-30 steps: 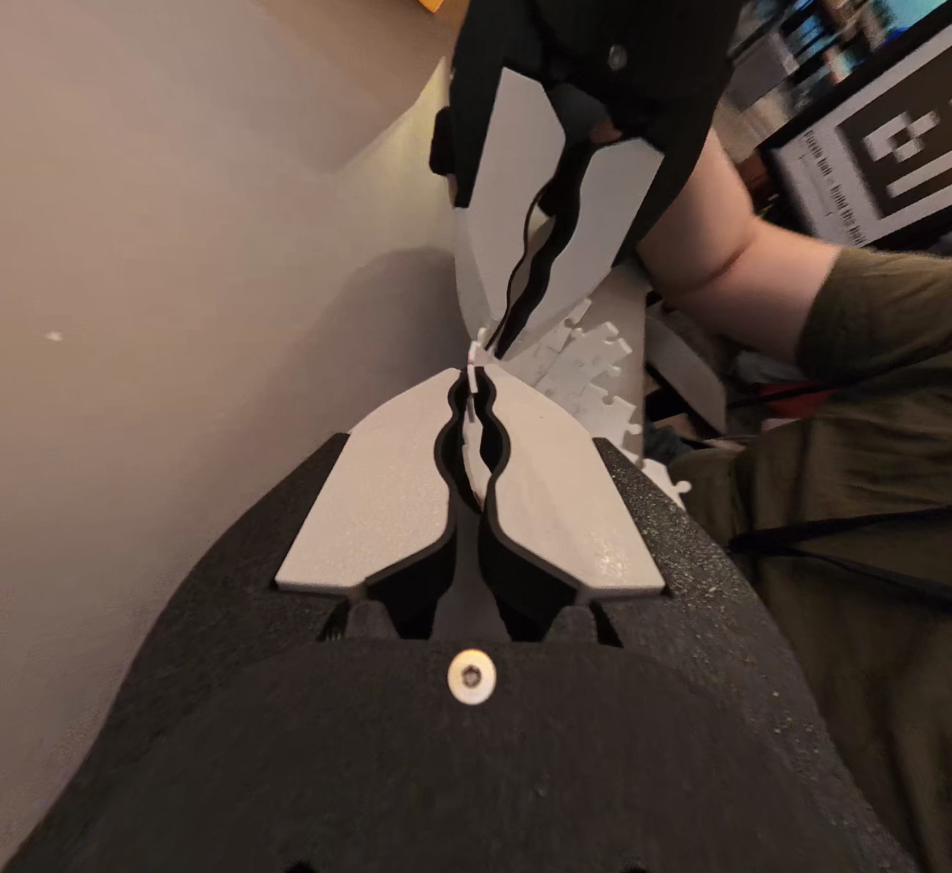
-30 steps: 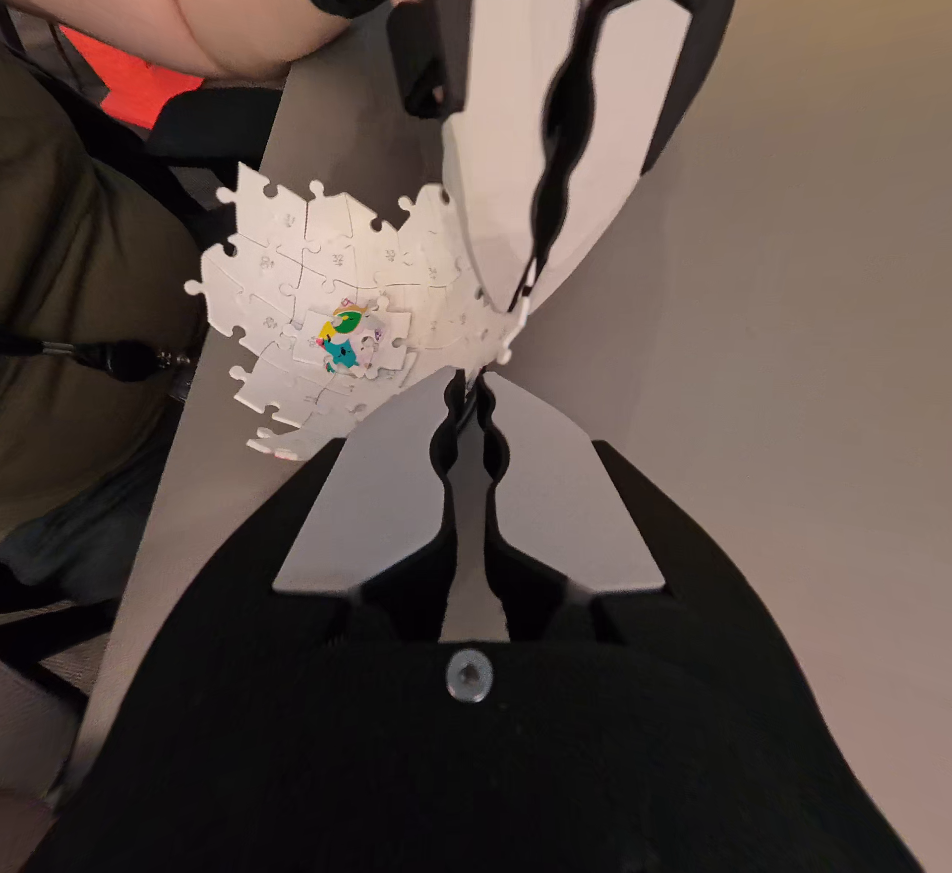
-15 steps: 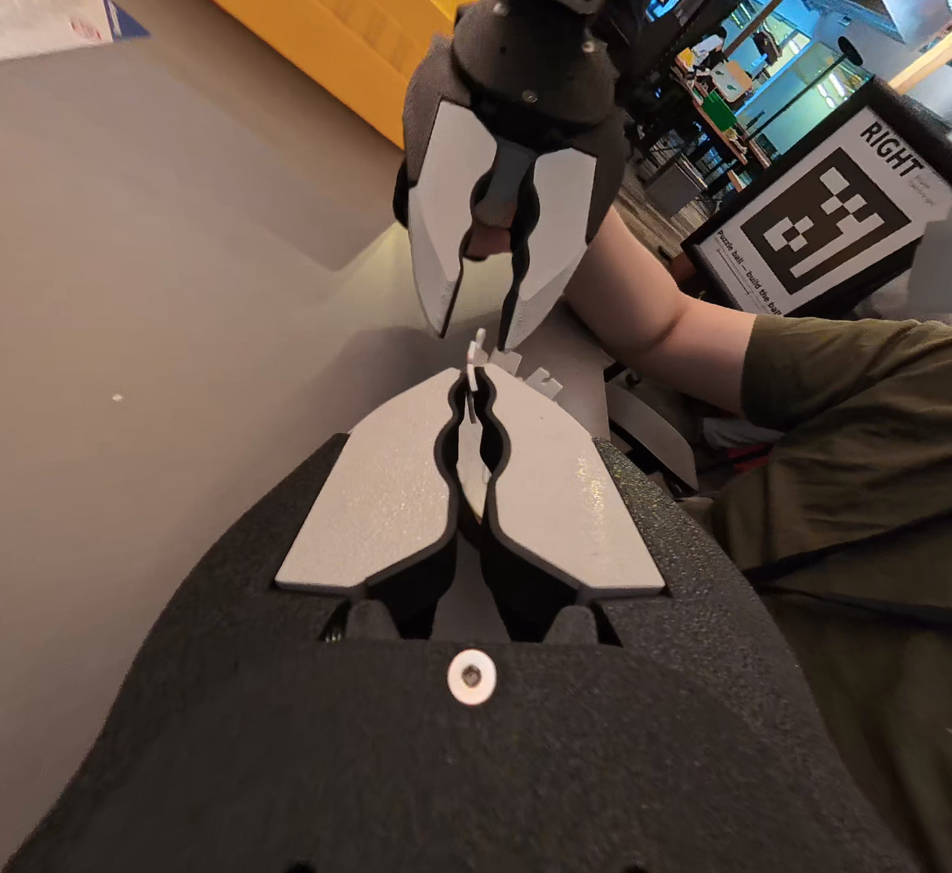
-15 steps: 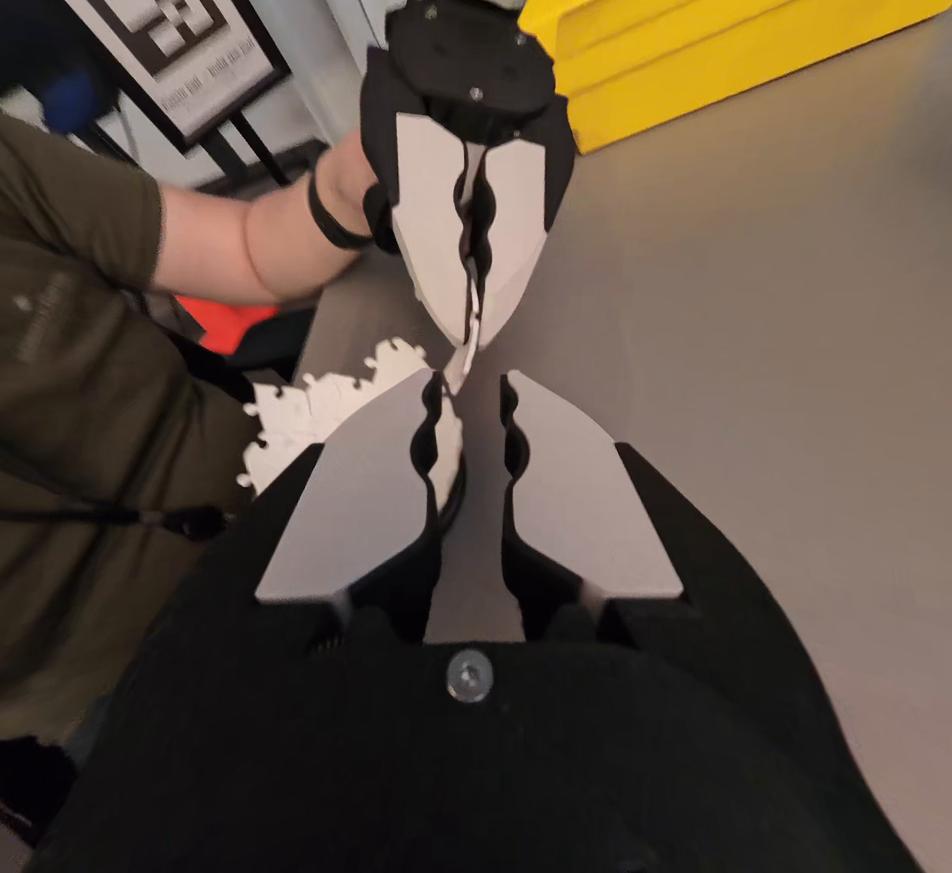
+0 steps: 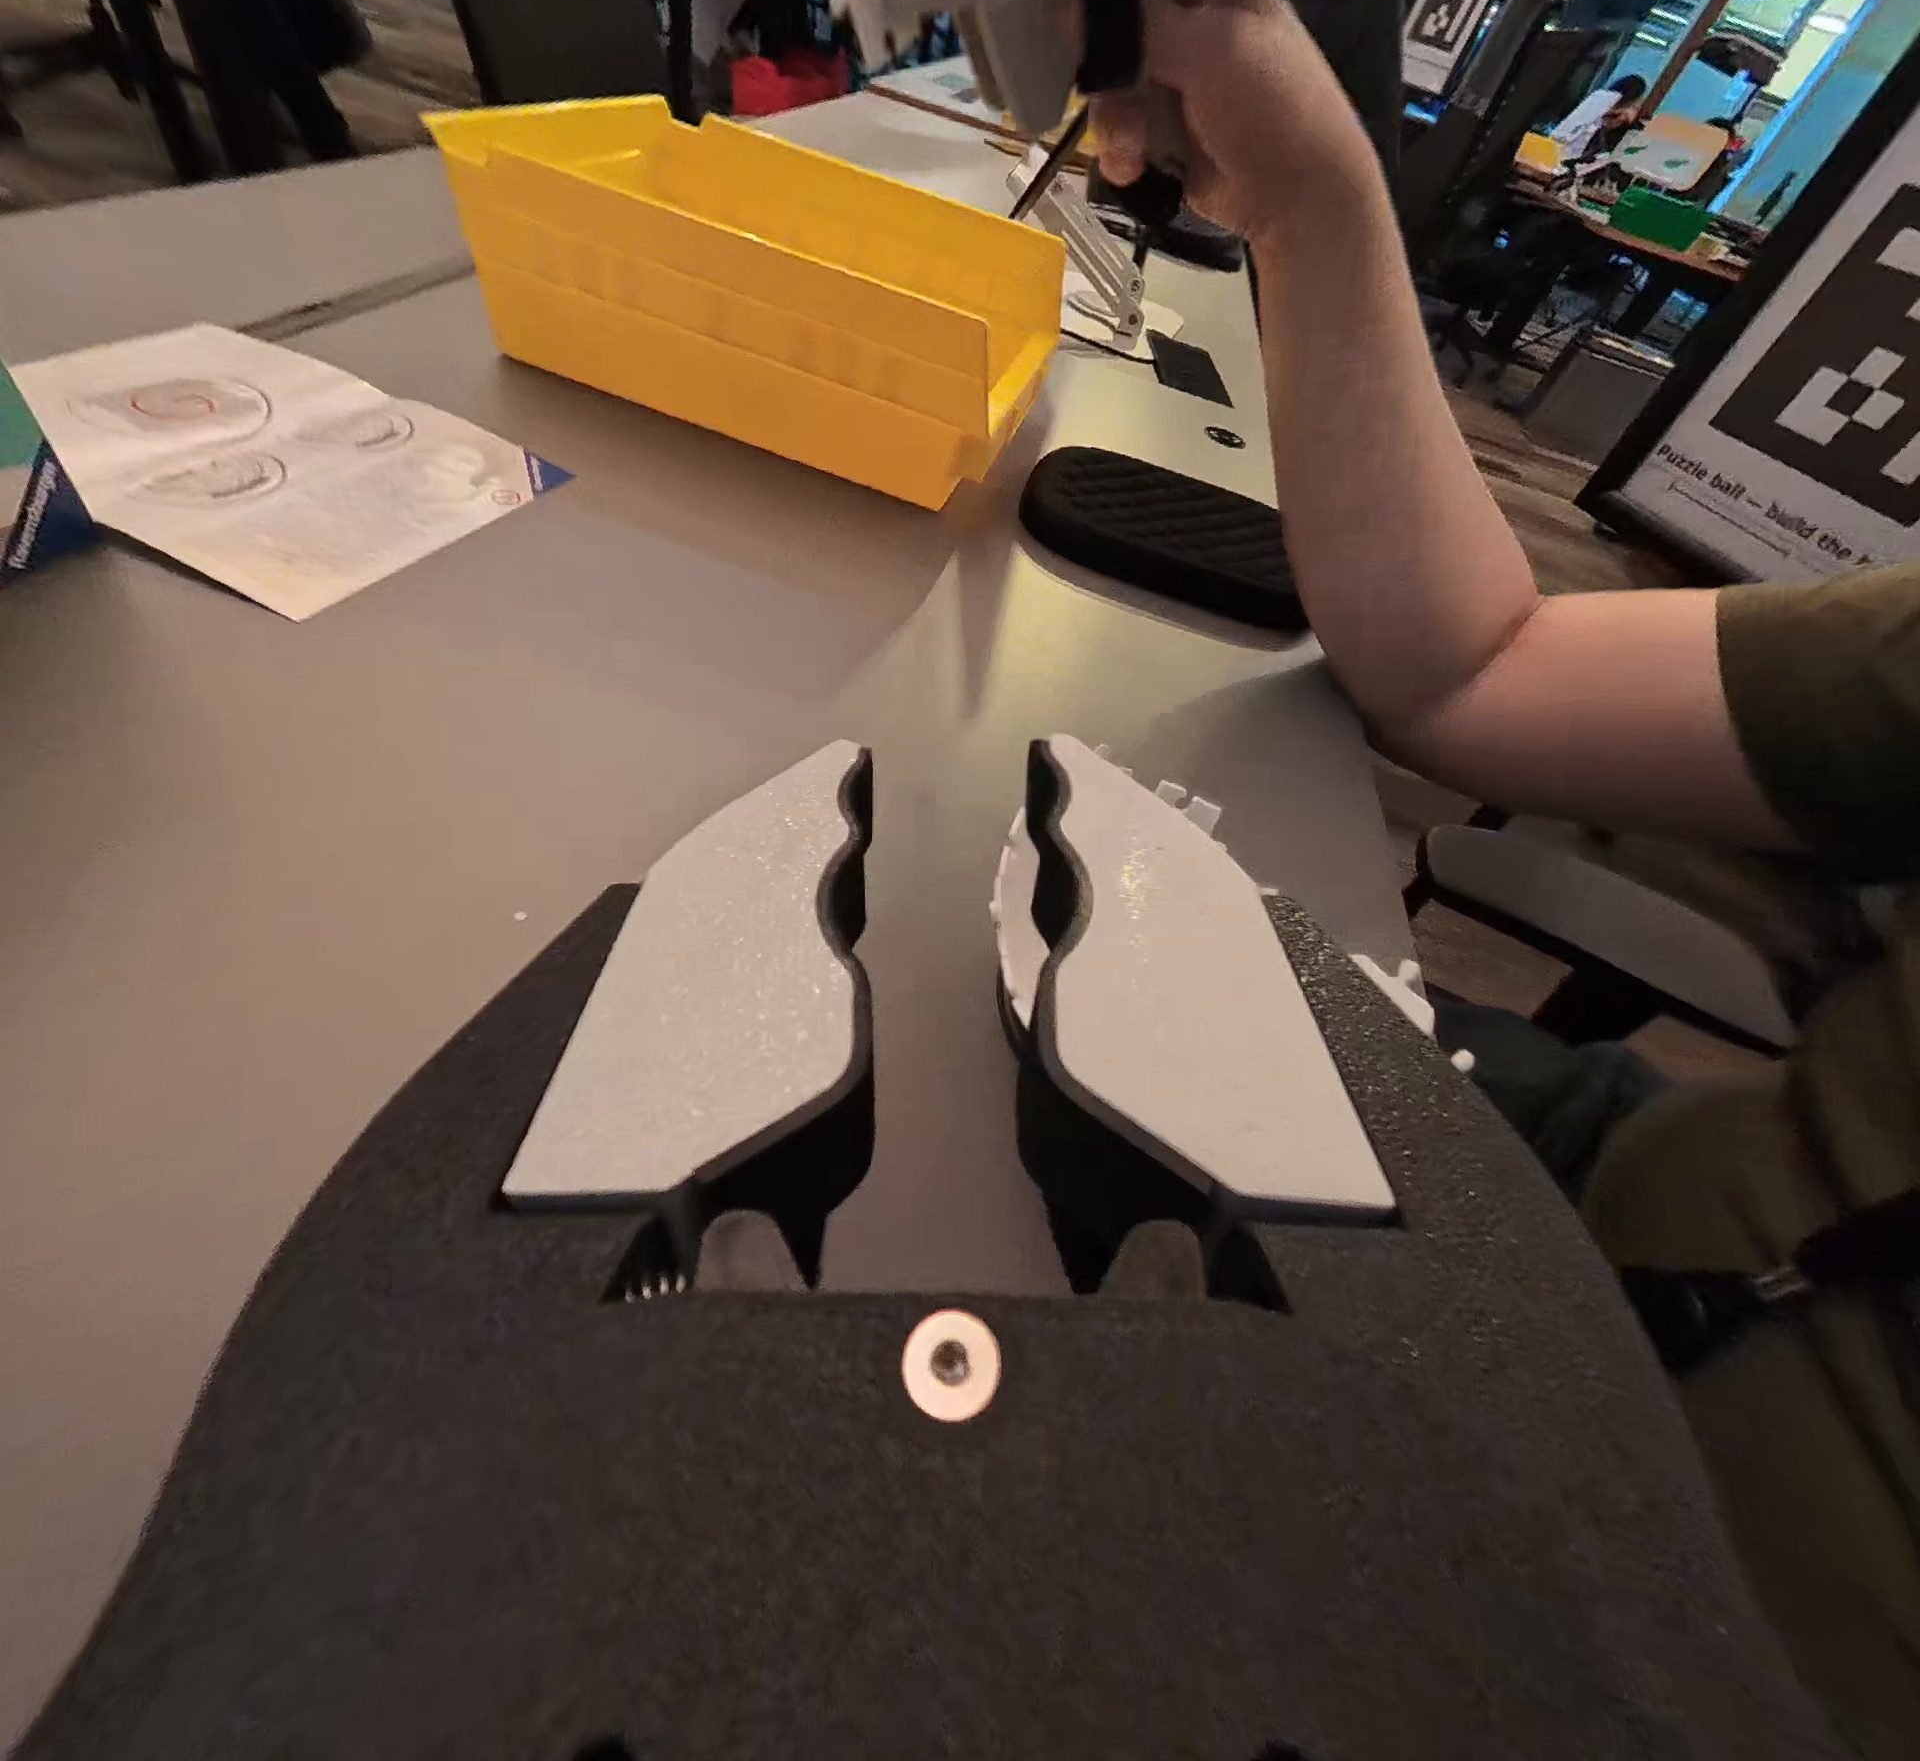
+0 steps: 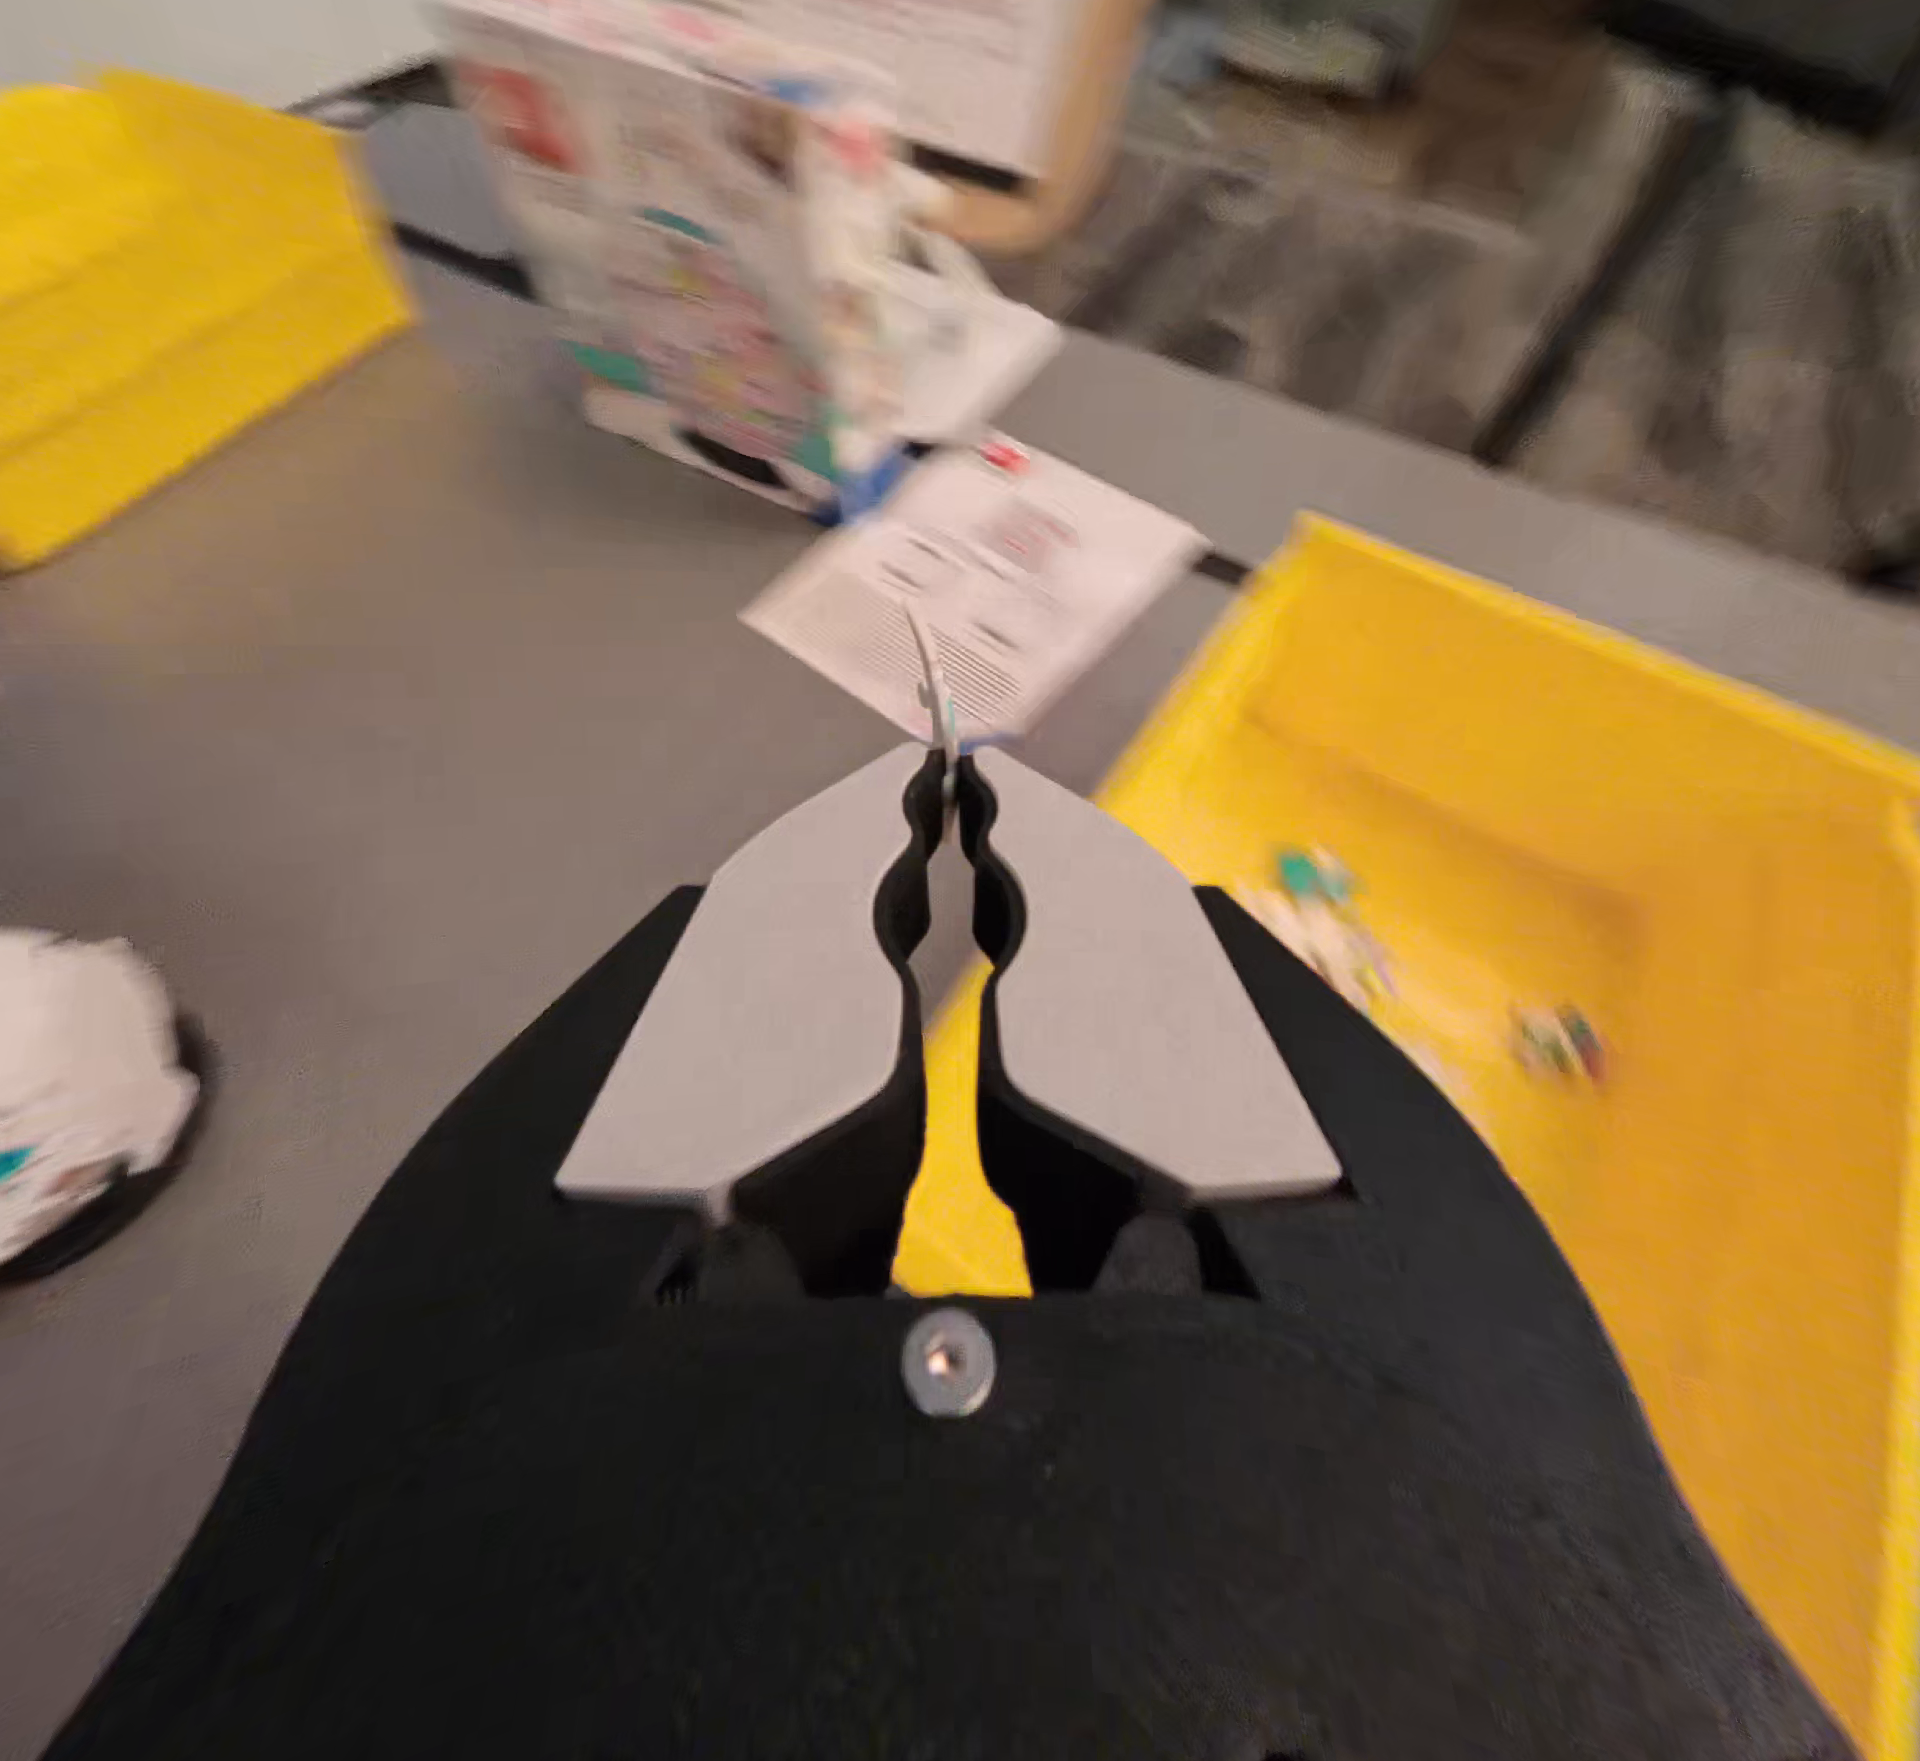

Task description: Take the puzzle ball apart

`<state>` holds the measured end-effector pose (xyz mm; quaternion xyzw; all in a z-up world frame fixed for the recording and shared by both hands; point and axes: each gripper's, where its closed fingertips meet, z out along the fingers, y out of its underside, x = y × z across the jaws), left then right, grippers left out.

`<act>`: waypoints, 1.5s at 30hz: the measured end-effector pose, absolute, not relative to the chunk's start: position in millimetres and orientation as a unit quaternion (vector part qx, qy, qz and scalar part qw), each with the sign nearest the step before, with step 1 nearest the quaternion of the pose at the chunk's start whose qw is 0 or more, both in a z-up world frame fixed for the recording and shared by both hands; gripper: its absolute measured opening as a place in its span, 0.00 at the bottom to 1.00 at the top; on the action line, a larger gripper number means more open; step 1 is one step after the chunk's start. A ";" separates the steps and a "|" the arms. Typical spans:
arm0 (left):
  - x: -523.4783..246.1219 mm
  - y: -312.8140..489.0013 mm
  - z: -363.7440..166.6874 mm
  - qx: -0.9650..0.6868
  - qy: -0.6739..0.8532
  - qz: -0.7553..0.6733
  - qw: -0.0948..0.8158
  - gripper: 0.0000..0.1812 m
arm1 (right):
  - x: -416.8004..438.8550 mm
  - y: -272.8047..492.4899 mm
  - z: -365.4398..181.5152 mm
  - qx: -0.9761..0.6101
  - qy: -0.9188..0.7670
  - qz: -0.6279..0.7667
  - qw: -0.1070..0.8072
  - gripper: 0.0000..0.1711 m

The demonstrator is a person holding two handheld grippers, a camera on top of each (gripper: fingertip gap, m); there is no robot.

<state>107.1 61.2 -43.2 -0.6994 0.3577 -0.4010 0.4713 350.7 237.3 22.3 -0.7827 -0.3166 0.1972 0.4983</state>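
Bare grey table [image 5: 312, 776] stretches ahead of my spread, empty left gripper [image 5: 948, 776]; my right gripper [image 6: 943, 761] pinches a puzzle piece [image 6: 935, 703] beside the yellow bin's [image 6: 1558, 776] rim.

2 bins [image 6: 1558, 828] [image 6: 156, 309], 2 sheets [image 5: 270, 464] [image 6: 987, 610], 1 box [image 6: 665, 257], 1 pad [image 5: 1164, 522], 2 loose pieces in bin [image 6: 1558, 1046].

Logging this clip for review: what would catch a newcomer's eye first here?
The right tongs, shut on a thin puzzle piece, sit beside a yellow bin with loose pieces inside. The left tongs gape open over the grey table, with the white puzzle ball at their right finger.
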 end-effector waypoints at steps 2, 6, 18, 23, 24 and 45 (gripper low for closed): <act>110.4 59.6 -45.0 -0.703 0.365 -0.395 0.466 0.17 | 399.8 260.9 -13.1 -0.833 -0.249 0.182 0.460 0.02; 114.7 56.9 -53.2 -0.712 0.376 -0.385 0.450 0.16 | 447.7 274.1 -84.3 -0.903 -0.177 0.162 0.356 0.02; 124.8 58.6 -79.4 -0.747 0.387 -0.382 0.382 0.22 | 261.2 138.8 -23.2 -0.710 -0.404 0.436 0.377 0.12; 139.5 62.7 -84.2 -0.759 0.425 -0.365 0.332 0.25 | 202.4 71.2 -79.9 -0.710 -0.478 0.465 0.226 0.14; 142.9 60.2 -84.7 -0.759 0.433 -0.368 0.317 0.25 | 200.9 67.6 -85.1 -0.717 -0.472 0.467 0.211 0.14; 159.6 37.2 -128.1 -0.779 0.500 -0.332 0.180 0.12 | 195.0 36.9 -128.1 -0.749 -0.495 0.433 0.079 0.03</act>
